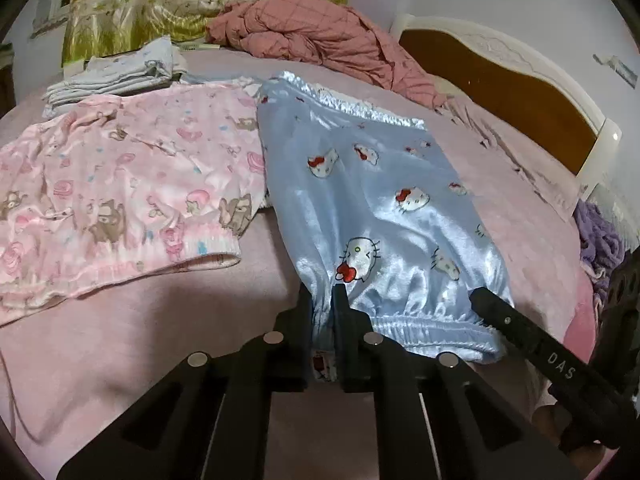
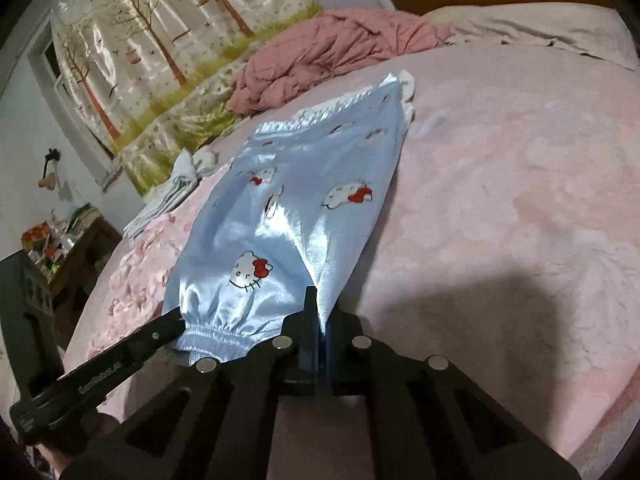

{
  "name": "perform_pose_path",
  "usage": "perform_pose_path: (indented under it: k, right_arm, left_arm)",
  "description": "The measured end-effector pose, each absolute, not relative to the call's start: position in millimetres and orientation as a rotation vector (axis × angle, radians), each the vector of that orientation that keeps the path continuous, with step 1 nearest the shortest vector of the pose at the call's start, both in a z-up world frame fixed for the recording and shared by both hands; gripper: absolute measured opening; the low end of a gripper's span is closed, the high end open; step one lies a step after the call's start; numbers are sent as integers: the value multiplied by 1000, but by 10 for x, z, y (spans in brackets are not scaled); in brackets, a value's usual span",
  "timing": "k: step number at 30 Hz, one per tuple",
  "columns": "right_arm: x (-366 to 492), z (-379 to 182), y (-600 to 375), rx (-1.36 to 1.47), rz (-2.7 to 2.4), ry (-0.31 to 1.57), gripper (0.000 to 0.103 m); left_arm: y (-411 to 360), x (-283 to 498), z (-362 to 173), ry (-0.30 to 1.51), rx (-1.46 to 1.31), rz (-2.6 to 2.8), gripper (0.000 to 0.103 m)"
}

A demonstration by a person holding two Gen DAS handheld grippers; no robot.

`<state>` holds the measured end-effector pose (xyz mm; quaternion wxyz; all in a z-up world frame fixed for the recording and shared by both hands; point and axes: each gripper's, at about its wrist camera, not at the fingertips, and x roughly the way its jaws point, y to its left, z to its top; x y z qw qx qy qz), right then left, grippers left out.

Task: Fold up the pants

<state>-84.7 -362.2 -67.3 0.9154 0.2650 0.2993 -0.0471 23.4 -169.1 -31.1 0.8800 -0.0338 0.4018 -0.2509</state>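
On bed (image 1: pixel 200 320), shiny blue pants (image 1: pixel 380 200).

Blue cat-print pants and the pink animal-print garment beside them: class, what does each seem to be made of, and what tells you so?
Blue pants: likely satin or a similar silky synthetic; glossy, with bright sheen streaks along the folds. Pink garment: probably a soft cotton or flannel; matte, no glare, slightly fuzzy look, though blur leaves the weave unclear.

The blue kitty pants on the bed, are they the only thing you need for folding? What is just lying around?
For the job:
- blue kitty pants
- left tongs, shut on their cuff
- right tongs, shut on their cuff

Just lying about:
- pink deer pants
- red quilt
- folded stack
- purple cloth
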Motion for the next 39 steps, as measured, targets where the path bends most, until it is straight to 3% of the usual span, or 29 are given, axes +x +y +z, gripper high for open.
perform_pose_path:
  k: [9,11,13,16,18,19,28,34,39]
  right_arm:
    - [-1153,-464,-3460,569,-42,647,1]
    - [-1175,-512,-3413,550,-57,654,1]
    - [-1154,-591,-3421,529,-91,668,3]
    - [-1165,-608,-3529,546,-90,665,14]
    - [-1227,-505,-3635,516,-134,625,32]
    - [-1263,-446,-3698,499,-158,602,35]
    - [-899,362,-4726,446,-16,418,38]
    - [-422,563,-5347,359,201,203,38]
    - [84,377,-5701,451,332,184,39]
  left_arm:
    - [-1495,-102,-117,853,-96,-463,8]
    - [-1532,-101,-174,850,-74,-448,11]
    - [-1549,-78,-215,860,-52,-445,23]
    - [-1469,-102,-74,795,-41,-441,37]
    - [-1401,-98,67,745,-16,-431,44]
    - [-1363,-72,147,725,-1,-429,46]
    - [-1643,1010,975,508,96,-467,46]
    - [-2080,1951,998,454,31,-531,46]
    - [-2427,2552,875,520,-14,-540,46]
